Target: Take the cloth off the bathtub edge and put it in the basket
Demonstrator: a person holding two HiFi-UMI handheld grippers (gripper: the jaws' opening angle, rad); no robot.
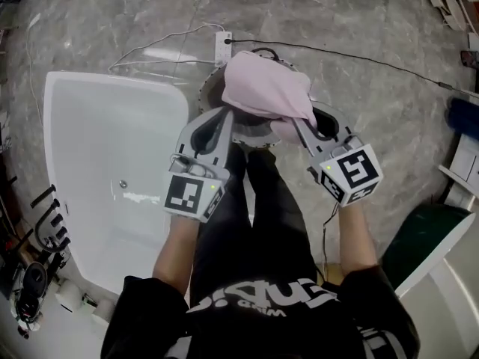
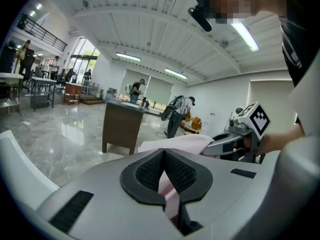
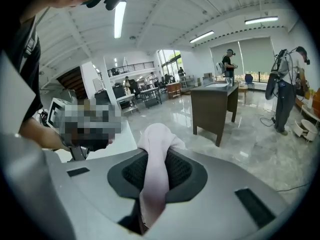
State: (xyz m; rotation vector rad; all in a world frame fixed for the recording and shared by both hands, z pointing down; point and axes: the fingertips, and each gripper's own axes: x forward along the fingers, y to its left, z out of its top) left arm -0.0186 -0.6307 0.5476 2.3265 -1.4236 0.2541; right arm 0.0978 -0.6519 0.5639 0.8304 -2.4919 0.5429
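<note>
A pink cloth (image 1: 266, 88) hangs bunched between both grippers, just above a round perforated basket (image 1: 209, 92) on the marble floor. In the head view my left gripper (image 1: 227, 116) grips its left side and my right gripper (image 1: 298, 126) its right side. A fold of the cloth (image 2: 169, 196) is pinched between the dark pads in the left gripper view, where the left gripper (image 2: 165, 180) is shut. In the right gripper view the cloth (image 3: 154, 149) runs through the shut right gripper (image 3: 152, 186). The white bathtub (image 1: 97, 126) lies to the left. Most of the basket is hidden by the cloth.
A power strip (image 1: 222, 47) with cables lies beyond the basket. Dark taps (image 1: 46, 215) stand at the bathtub's near left corner. A green and white object (image 1: 426, 238) sits at the right. A brown desk (image 3: 215, 109) and several people are farther off in the hall.
</note>
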